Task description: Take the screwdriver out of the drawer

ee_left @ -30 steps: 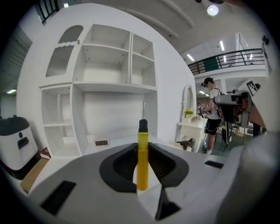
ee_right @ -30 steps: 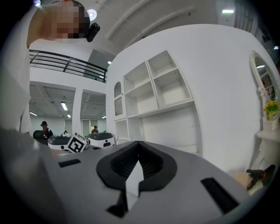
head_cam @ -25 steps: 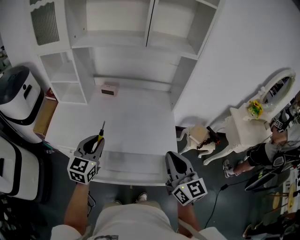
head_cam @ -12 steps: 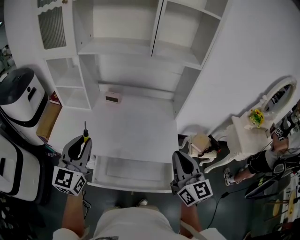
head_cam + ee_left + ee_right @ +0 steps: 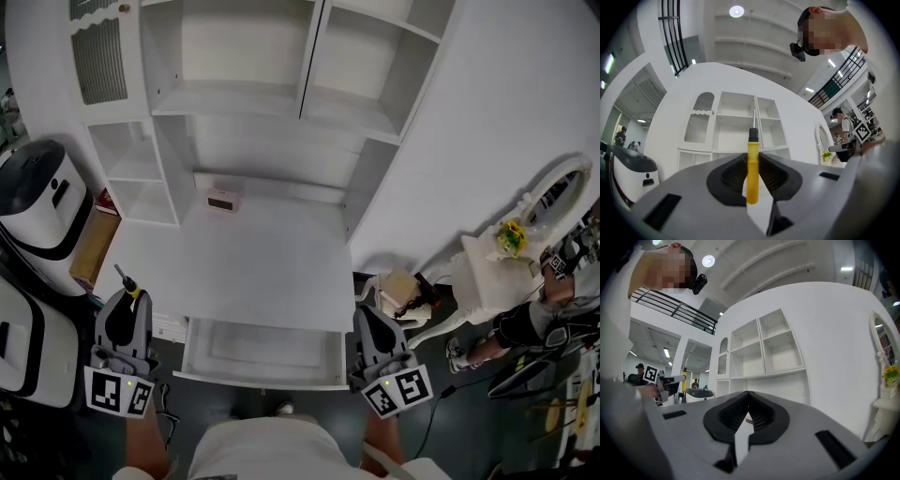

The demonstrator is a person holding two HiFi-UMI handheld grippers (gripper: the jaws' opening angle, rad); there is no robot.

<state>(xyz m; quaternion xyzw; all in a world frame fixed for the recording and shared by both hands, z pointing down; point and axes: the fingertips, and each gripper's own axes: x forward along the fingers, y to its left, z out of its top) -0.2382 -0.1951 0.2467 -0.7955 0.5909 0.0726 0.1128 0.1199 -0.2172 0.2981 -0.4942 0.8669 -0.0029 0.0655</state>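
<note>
Left gripper (image 5: 124, 302) jaws pinching yellow screwdriver (image 5: 752, 171) handle; right gripper (image 5: 367, 317) jaws pressed together, empty; drawer (image 5: 262, 378) open.

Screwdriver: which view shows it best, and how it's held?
The left gripper view: the screwdriver fills the centre, yellow handle clamped between the fingers of the left gripper, shaft pointing away. The head view shows only its end beyond that gripper; the right gripper view shows nothing certain of it.

The screwdriver (image 5: 752, 173) has a smooth, shiny yellow plastic handle and a thin grey metal shaft. The left tool (image 5: 751, 159) is dull grey plastic, with black ribbed pads (image 5: 729, 176) that look like rubber. The desk (image 5: 253, 262), drawer (image 5: 267, 345) and shelves (image 5: 225, 94) are smooth, white and not shiny.
</note>
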